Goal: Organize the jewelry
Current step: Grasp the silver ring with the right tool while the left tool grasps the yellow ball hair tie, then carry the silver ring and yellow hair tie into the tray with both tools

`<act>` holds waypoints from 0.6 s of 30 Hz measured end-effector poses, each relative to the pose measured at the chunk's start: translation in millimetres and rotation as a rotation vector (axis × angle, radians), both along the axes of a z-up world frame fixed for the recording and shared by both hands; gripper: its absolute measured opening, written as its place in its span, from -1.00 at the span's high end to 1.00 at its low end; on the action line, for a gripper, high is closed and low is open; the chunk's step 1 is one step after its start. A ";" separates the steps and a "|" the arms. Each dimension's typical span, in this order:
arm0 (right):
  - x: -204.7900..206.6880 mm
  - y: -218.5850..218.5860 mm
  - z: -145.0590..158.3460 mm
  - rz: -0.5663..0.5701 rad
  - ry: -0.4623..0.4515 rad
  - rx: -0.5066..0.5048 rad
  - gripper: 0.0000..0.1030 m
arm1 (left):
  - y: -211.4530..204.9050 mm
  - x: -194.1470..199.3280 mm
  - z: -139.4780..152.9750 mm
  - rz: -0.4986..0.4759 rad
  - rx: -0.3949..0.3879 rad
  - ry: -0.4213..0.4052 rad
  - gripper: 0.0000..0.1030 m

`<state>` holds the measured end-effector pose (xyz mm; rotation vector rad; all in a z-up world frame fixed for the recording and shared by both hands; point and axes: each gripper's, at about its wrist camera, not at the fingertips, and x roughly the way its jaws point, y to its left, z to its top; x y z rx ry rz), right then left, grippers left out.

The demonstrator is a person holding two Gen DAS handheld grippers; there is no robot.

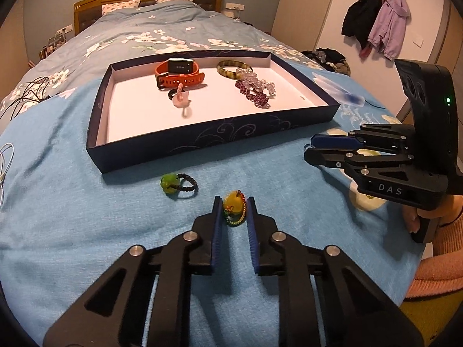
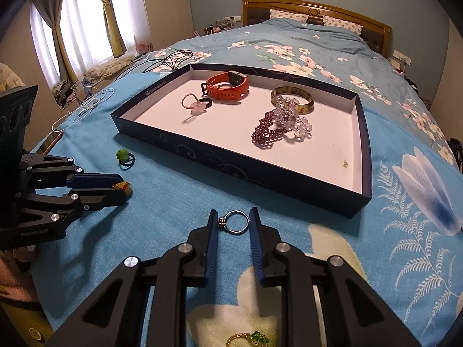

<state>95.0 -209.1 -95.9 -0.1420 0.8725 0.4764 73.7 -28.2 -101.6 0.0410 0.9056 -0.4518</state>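
Note:
On the blue blanket, my left gripper (image 1: 234,198) is shut on a yellow pendant (image 1: 233,204) with a bead chain; its pads press both sides. In the right wrist view the left gripper (image 2: 123,186) appears at the left with the pendant (image 2: 126,188) at its tips. My right gripper (image 2: 234,210) is shut on a silver ring (image 2: 222,221) lying flat on the blanket. Beyond both stands a dark blue tray (image 1: 202,136) (image 2: 231,164) with an orange watch (image 1: 179,72), a bangle (image 1: 231,68), bead bracelets (image 1: 251,94) and a pink charm (image 1: 181,98).
A green bead on a black cord loop (image 1: 173,185) (image 2: 124,156) lies before the tray. A green-and-gold piece (image 2: 254,338) lies under my right gripper. Cables (image 1: 26,92) trail on the bed at the left. A hand in a pink sleeve (image 1: 434,225) holds the right gripper.

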 end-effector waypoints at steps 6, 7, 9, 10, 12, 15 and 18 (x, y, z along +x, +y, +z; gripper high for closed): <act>-2.3 -3.0 2.5 -0.005 -0.013 0.017 0.61 | -0.1 -0.6 1.5 0.004 0.003 -0.011 0.70; -2.7 -3.5 2.9 -0.007 -0.013 0.021 0.61 | 0.1 -1.2 1.4 0.004 0.001 -0.012 0.70; -4.3 -5.1 4.1 -0.008 -0.016 0.031 0.61 | 0.2 -1.2 1.7 0.007 0.000 -0.014 0.70; -5.0 -5.3 4.8 -0.006 -0.018 0.035 0.62 | 0.4 -1.6 1.8 0.006 -0.001 -0.015 0.70; -6.3 -6.2 6.1 -0.005 -0.020 0.045 0.61 | 0.5 -2.6 2.6 0.009 0.000 -0.021 0.70; -7.6 -9.3 8.5 -0.010 -0.026 0.061 0.62 | 0.9 -4.3 5.6 0.010 -0.005 -0.036 0.70; -8.5 -12.5 11.0 -0.017 -0.028 0.080 0.61 | 0.9 -5.4 8.7 0.009 -0.008 -0.045 0.70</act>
